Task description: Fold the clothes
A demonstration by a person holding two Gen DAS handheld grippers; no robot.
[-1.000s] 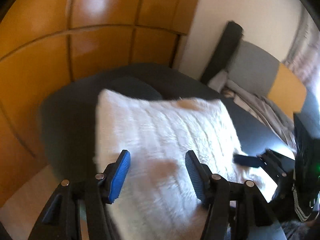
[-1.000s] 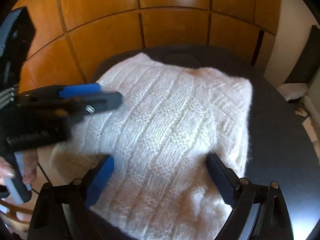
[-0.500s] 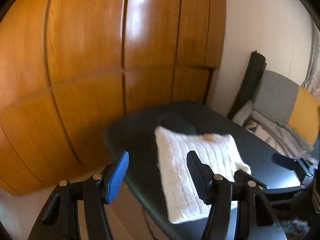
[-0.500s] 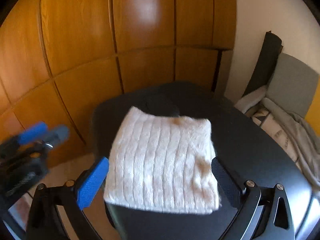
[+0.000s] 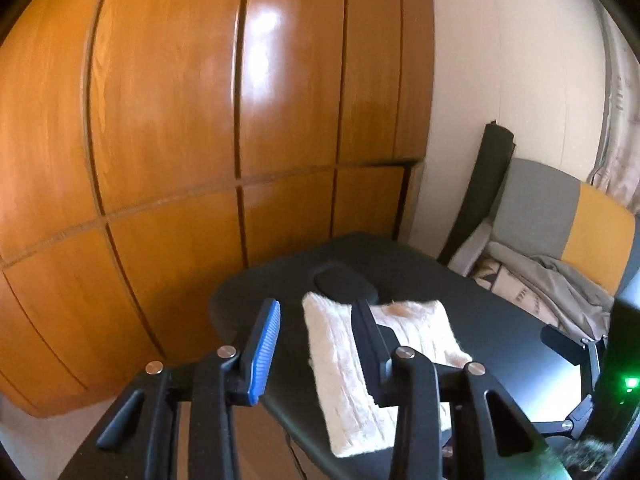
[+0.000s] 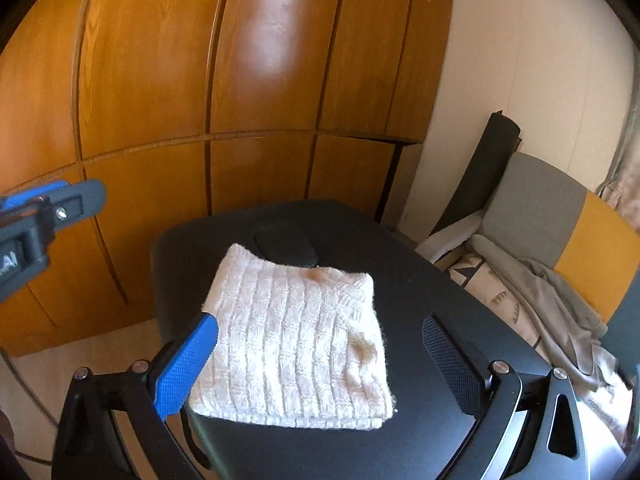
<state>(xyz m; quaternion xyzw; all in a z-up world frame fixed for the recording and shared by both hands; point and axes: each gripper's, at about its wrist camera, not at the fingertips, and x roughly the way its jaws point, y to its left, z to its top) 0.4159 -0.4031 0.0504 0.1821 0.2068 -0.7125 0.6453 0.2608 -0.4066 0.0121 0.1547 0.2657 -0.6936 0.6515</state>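
The folded sweater (image 6: 296, 344) lies on the black table (image 6: 420, 280) — right gripper (image 6: 320, 364) spread wide, left gripper (image 5: 316, 344) (just been closing) pinching nothing.

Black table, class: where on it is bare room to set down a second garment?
Bare: the black table right of the folded white sweater, toward the chair. Narrow strip along its left edge. Crowded: chair heaped with grey clothes.

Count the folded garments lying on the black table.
1. A white knitted sweater, folded into a square, lies on the black table near its front edge. More clothes sit heaped on the chair to the right, not folded.
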